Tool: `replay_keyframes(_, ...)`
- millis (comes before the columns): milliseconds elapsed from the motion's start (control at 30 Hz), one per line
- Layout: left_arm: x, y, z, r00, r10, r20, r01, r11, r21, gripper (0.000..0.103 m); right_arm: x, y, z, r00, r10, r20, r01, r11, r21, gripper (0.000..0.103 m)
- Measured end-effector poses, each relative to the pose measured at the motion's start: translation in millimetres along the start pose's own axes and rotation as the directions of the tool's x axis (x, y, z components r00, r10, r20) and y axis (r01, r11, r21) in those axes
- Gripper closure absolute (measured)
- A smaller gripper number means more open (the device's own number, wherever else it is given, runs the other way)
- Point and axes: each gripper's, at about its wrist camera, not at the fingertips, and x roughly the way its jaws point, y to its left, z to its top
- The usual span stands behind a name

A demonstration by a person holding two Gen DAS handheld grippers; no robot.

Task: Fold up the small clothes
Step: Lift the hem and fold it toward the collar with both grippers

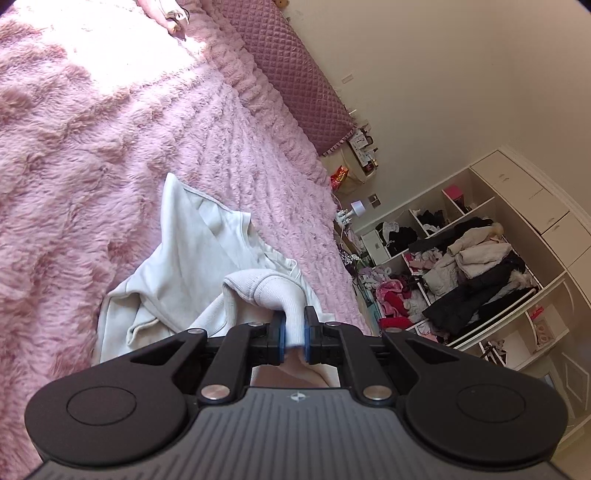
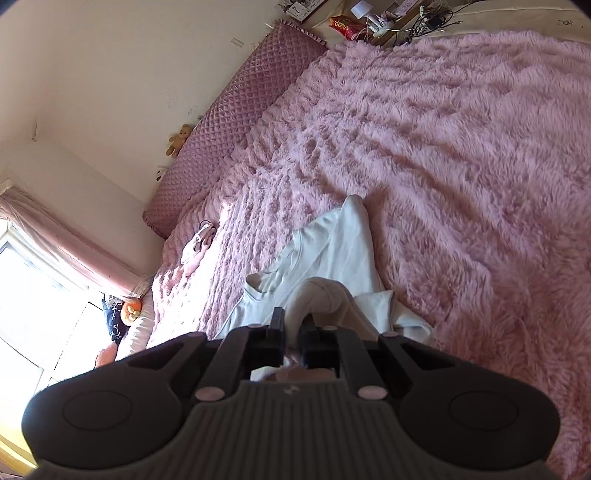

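Note:
A small white garment (image 1: 192, 254) lies crumpled on a fluffy pink blanket (image 1: 92, 147) covering a bed. In the left wrist view, my left gripper (image 1: 294, 328) is shut on a ribbed white edge (image 1: 266, 291) of the garment, which is lifted off the blanket and bunched between the blue pads. In the right wrist view, my right gripper (image 2: 293, 328) is shut on another ribbed fold (image 2: 321, 295) of the same white garment (image 2: 336, 243), which trails down onto the pink blanket (image 2: 461, 166). Neither gripper shows in the other's view.
A quilted mauve headboard (image 2: 229, 122) runs along the bed's far side under a cream wall. Another small pale garment (image 2: 197, 245) lies near it. Open white shelves (image 1: 461, 258) heaped with clothes stand beyond the bed. A bright window (image 2: 29, 295) and a cluttered bedside (image 2: 369, 22) flank it.

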Motion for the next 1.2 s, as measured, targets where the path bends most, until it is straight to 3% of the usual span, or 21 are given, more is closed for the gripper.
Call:
replay_keyframes(367,101.9,42.1,70.9,0.998,0.059,0.012,-0.059,0.998,-0.012,0.094,142.9,-0.1,75.7,0.997,-0.075,0.031,0.075,0.997,-0.006,0.1)
replay_keyframes(567,138.5,66.2,91.7,0.994,0.105,0.019,-0.104,0.994,-0.018,0.094,199.2,-18.6,93.4,0.993,-0.113,0.025,0.114,0.993,-0.011,0.101)
replay_keyframes(767,167.5,93.0,93.7,0.977,0.21,-0.037,-0.211,0.977,-0.021,0.093,242.5,-34.1,95.8,0.986,-0.168,0.006,0.169,0.986,-0.009,0.101)
replay_keyframes(800,167.6,96.6,94.5,0.975,0.218,-0.035,-0.22,0.975,-0.039,0.087,247.3,-36.5,96.1,0.985,-0.172,0.005,0.172,0.985,-0.008,0.1)
replay_keyframes(933,156.0,103.2,110.8,0.978,0.207,-0.037,-0.21,0.97,-0.124,0.083,251.6,-43.4,99.5,0.986,-0.167,0.008,0.166,0.985,0.036,0.098)
replay_keyframes(1000,139.0,95.7,121.1,0.975,0.223,0.002,-0.222,0.97,-0.098,0.082,243.9,-41.3,101.5,0.99,-0.143,0.012,0.142,0.99,0.021,0.092)
replay_keyframes(1033,129.4,92.6,123.8,0.974,0.225,0.017,-0.223,0.971,-0.087,0.082,236.7,-38.5,101.9,0.991,-0.13,0.027,0.13,0.991,0.0,0.084)
replay_keyframes(1067,120.5,91.3,124.9,0.974,0.225,0.019,-0.223,0.971,-0.089,0.082,227.1,-36.8,102.5,0.99,-0.124,0.059,0.125,0.992,-0.008,0.066)
replay_keyframes(1100,111.4,90.2,124.3,0.975,0.222,0.017,-0.219,0.971,-0.092,0.082,218.4,-36.4,103.8,0.99,-0.117,0.083,0.118,0.993,-0.007,0.06)
replay_keyframes(1200,86.5,83.6,111.2,0.975,0.221,0.002,-0.221,0.974,-0.052,0.082,186.3,-39.8,107.6,0.991,-0.085,0.102,0.085,0.996,0.005,0.06)
